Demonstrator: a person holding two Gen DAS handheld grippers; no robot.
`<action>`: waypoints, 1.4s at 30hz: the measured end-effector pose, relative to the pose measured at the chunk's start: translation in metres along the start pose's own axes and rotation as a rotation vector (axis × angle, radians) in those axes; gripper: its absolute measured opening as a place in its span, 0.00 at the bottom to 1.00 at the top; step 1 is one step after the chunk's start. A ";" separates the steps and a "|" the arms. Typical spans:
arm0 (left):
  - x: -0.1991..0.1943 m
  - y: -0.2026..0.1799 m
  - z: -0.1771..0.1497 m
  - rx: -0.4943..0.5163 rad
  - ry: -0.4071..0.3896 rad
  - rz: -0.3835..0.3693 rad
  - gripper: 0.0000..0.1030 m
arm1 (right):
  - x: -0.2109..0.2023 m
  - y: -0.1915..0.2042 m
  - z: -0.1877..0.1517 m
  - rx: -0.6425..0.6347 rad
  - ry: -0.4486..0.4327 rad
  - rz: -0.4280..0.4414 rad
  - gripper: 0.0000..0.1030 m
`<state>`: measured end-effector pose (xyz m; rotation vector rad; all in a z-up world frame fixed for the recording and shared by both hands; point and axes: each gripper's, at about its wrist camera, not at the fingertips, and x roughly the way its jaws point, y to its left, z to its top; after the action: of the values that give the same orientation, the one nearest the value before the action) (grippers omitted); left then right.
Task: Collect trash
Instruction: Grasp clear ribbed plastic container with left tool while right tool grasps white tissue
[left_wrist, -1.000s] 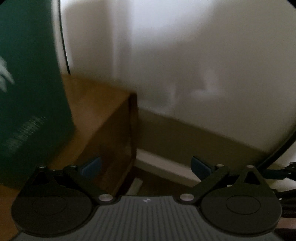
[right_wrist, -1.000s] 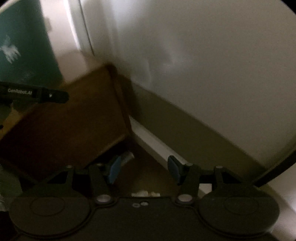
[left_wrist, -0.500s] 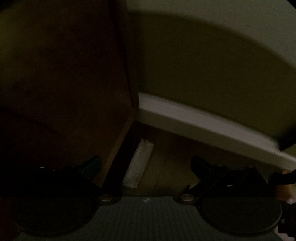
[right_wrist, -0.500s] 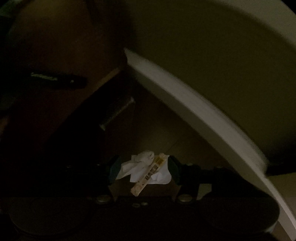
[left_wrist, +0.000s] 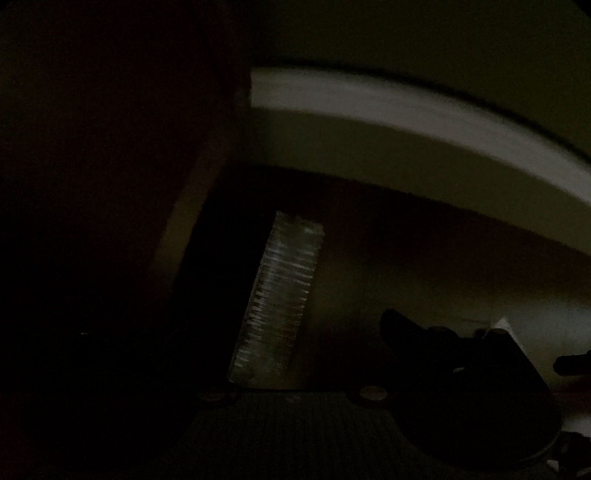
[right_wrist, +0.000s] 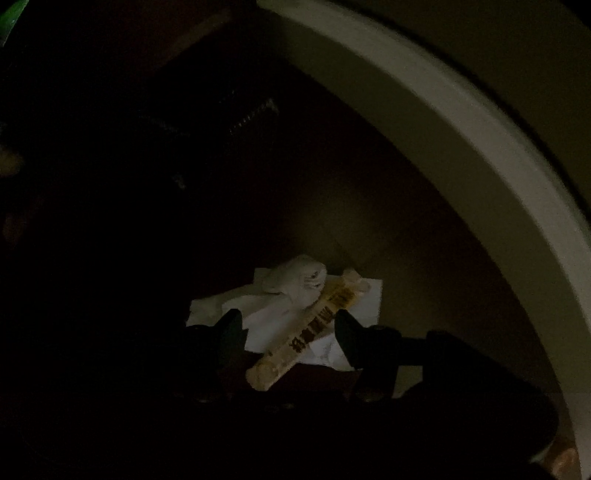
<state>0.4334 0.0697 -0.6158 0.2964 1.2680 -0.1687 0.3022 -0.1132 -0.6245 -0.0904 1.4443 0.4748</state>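
Observation:
In the dim right wrist view, a crumpled white tissue (right_wrist: 295, 284) lies on the dark floor with a yellow printed sachet (right_wrist: 314, 332) across it. My right gripper (right_wrist: 290, 326) points down over them, open, one finger on either side of the pile and neither pad pressing. The left wrist view shows a silvery wrapper strip (left_wrist: 280, 295) lying flat beside the foot of a wooden cabinet (left_wrist: 122, 166). My left gripper (left_wrist: 288, 328) hangs over it, open; its right finger (left_wrist: 397, 326) shows, while the left one is lost in shadow.
A white baseboard (left_wrist: 424, 107) runs along the wall behind the floor gap and curves through the right wrist view as well, baseboard (right_wrist: 461, 122). The cabinet side walls off the left. The silvery strip (right_wrist: 255, 114) shows faintly farther back. Part of the other gripper (left_wrist: 570, 363) enters at the right edge.
Both grippers have dropped from wall height down into the dark gap by the cabinet and tilted downward. The tissue pile and the silvery strip now look much larger and closer.

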 end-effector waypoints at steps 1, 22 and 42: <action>0.007 -0.003 -0.001 0.024 0.003 0.010 0.98 | 0.008 0.000 0.002 0.012 0.006 0.003 0.53; 0.028 -0.047 -0.022 0.197 -0.115 0.266 0.97 | 0.059 -0.007 0.016 0.003 -0.007 -0.011 0.53; 0.062 -0.026 -0.020 0.119 0.060 0.185 0.72 | 0.084 0.005 0.021 0.018 0.009 -0.038 0.53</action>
<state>0.4253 0.0539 -0.6833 0.5224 1.2842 -0.0772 0.3242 -0.0796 -0.7012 -0.1054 1.4533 0.4307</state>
